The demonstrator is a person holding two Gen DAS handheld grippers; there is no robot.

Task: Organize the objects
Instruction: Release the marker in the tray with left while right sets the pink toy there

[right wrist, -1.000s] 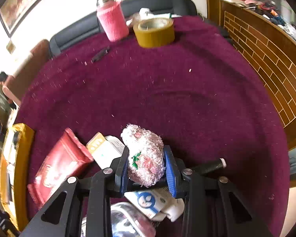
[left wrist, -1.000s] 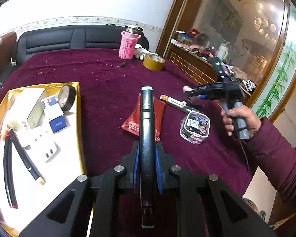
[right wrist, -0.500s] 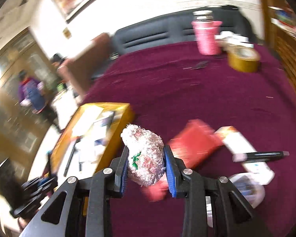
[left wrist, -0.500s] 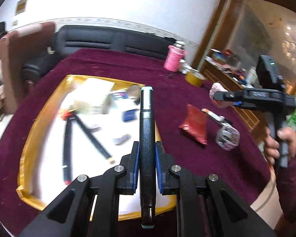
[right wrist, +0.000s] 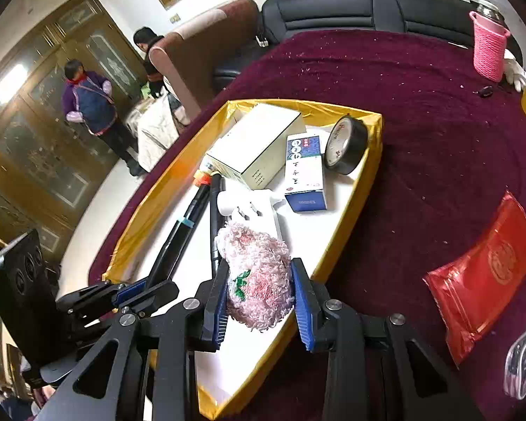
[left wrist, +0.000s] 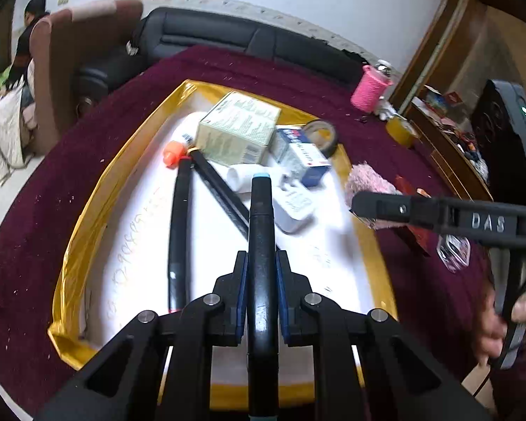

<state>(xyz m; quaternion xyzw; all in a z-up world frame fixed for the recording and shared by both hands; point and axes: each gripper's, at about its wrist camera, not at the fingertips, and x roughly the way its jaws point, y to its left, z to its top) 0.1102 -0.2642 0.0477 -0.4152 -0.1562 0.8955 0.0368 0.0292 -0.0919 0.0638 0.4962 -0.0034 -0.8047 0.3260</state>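
Left gripper [left wrist: 261,301]: clamped on a black marker [left wrist: 260,231] with a pale blue tip, held lengthwise between the blue pads and pointing toward 12 o'clock over the tray.
Right gripper [right wrist: 259,301]: closed on a fluffy pink knitted pouch [right wrist: 257,277], its pads pressing the sides; in the left view it reached in from 3 o'clock, a hand [left wrist: 508,319] on its handle.
Tray [right wrist: 347,207]: gold-edged with a white floor, on the dark red tablecloth [right wrist: 438,161].
In the tray: a pale green box [left wrist: 238,129] toward 12 o'clock, a blue and white box [right wrist: 305,172] just beside it, a roll of black tape [right wrist: 347,144] leaning at the 1 o'clock corner, two black rods [left wrist: 179,231] and a white plug [left wrist: 294,207].
Pouch position: above the tray's right edge.
Outside the tray: a red packet [right wrist: 484,280] at 4 o'clock, a pink bottle sleeve [right wrist: 489,49] at 1 o'clock.
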